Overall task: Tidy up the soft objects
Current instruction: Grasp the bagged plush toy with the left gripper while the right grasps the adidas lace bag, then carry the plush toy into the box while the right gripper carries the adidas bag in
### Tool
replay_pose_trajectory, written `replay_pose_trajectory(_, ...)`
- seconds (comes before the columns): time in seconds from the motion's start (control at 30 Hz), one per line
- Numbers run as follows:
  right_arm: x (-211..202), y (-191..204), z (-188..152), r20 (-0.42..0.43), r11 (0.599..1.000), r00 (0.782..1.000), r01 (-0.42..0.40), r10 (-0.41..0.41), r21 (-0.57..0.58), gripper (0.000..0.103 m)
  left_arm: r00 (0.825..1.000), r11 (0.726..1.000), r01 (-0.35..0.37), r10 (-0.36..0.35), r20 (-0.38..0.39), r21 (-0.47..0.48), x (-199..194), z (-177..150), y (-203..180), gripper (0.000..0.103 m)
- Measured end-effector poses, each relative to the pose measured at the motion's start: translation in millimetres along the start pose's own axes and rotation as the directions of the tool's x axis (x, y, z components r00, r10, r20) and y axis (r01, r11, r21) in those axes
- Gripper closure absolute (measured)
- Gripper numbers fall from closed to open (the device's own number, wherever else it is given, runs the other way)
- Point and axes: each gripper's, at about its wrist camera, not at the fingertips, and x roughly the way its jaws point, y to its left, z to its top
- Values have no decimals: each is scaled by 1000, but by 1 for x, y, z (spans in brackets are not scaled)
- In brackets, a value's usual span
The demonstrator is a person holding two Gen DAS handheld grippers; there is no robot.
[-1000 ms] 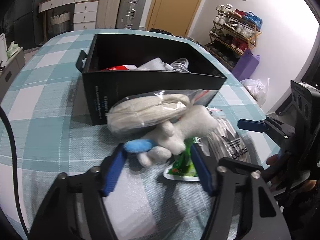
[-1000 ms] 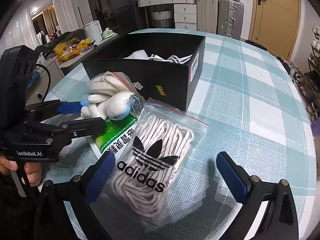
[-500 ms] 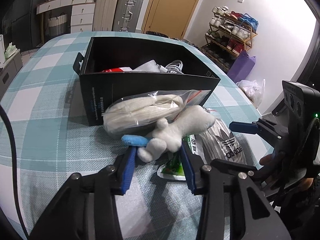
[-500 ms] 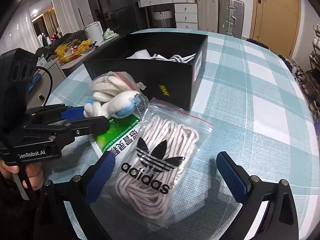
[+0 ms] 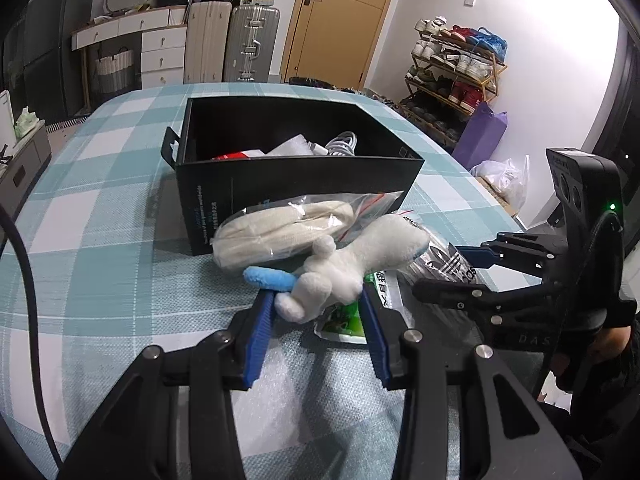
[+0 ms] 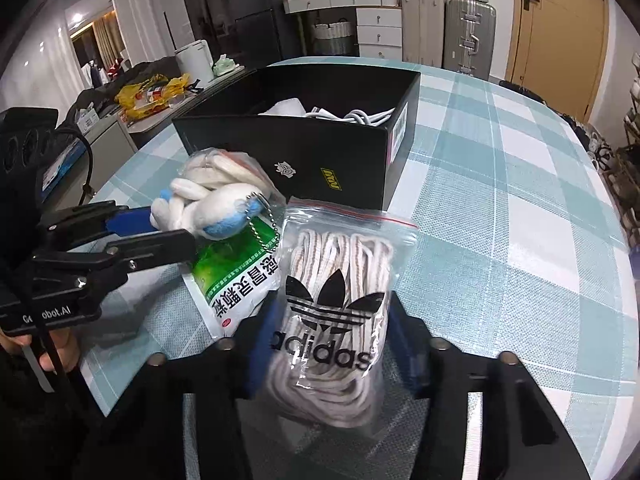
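Both grippers narrowed since earlier. Left gripper (image 5: 316,300) pinches white plush toy (image 5: 352,264); right gripper (image 6: 328,320) jaws closing around clear zip bag of laces (image 6: 332,312).

Far beyond the fingers: door (image 5: 336,20), two suitcases (image 5: 232,40) beside white drawers (image 5: 160,52). Off to the fingers' right: shoe rack (image 5: 456,68), purple bag (image 5: 484,136) below it.
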Motion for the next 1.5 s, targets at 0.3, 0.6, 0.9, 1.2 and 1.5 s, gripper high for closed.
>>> replay_pose_trajectory(0.3, -23, -9, 1, 82, 1000, 997, 15, -14, -5, 60, 999, 1000, 8, -8, 45, 2, -16, 2, -2, 62)
replay_pose_trajectory(0.6, -55, -2, 7, 213, 1000, 977, -13, 19, -28, 60, 994, 1000, -26, 25, 110, 8, -36, 10, -4, 62)
replay_pose_trajectory(0.9, -81, 6, 19, 326, 999, 945, -30, 35, -19, 60, 988, 999, -50, 49, 148, 4, -46, 22, 3, 62)
replay_pose_trajectory(1.2, -91, 12, 30, 367, 999, 929, -41, 37, 2, 60, 983, 997, -76, 75, 170, -5, -50, 39, 12, 62)
replay_pose_trajectory(1.5, -101, 15, 44, 409, 999, 913, -22, 2, 43, 60, 976, 995, -102, 102, 192, -9, -52, 53, 23, 62)
